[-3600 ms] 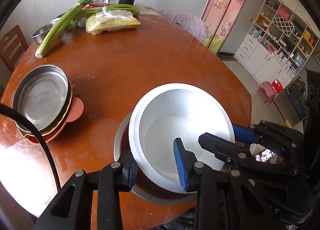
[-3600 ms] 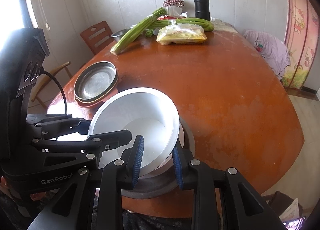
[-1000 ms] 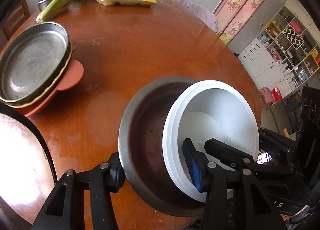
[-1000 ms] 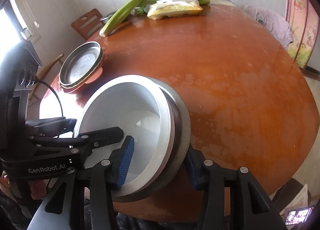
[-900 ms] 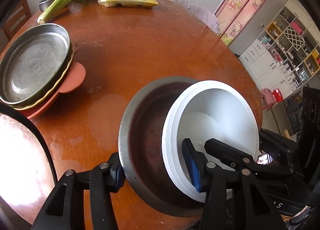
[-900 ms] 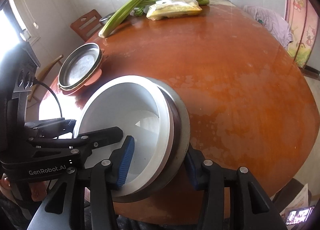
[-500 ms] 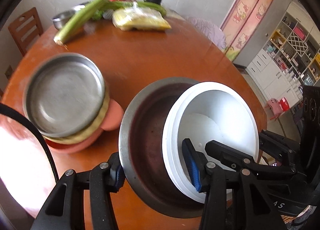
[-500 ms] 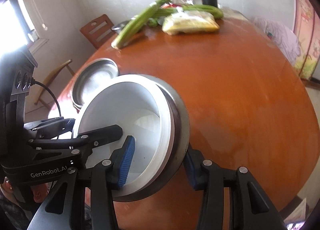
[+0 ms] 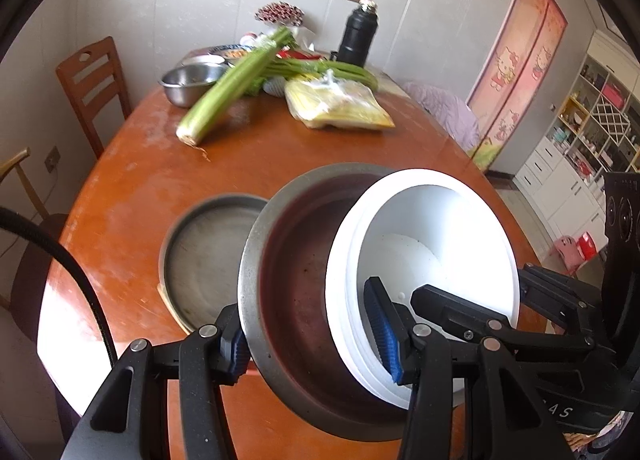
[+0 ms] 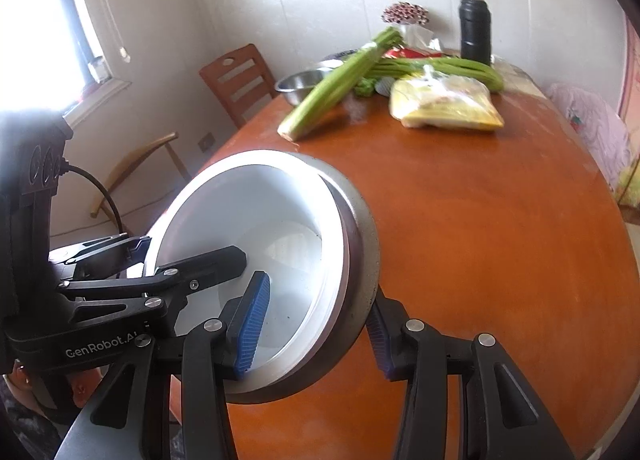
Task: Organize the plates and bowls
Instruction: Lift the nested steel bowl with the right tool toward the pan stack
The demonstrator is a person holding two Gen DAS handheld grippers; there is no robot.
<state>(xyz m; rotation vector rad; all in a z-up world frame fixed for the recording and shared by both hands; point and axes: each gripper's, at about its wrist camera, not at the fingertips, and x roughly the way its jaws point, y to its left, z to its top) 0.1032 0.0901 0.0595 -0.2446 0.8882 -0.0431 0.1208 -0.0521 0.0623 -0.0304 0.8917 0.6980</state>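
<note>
Both the left gripper point(image 9: 310, 336) and the right gripper point(image 10: 316, 326) clamp the steel basin point(image 9: 288, 300) with white bowl point(image 9: 440, 244) nested inside, lifted above the table point(image 9: 280, 152) near the plate stack point(image 9: 204, 256), so stacking remains.

A long green celery bunch point(image 9: 236, 82), a clear bag of yellow food point(image 9: 336, 106) and a black flask point(image 9: 357, 34) sit on the round orange-brown wooden table point(image 9: 160, 180).
</note>
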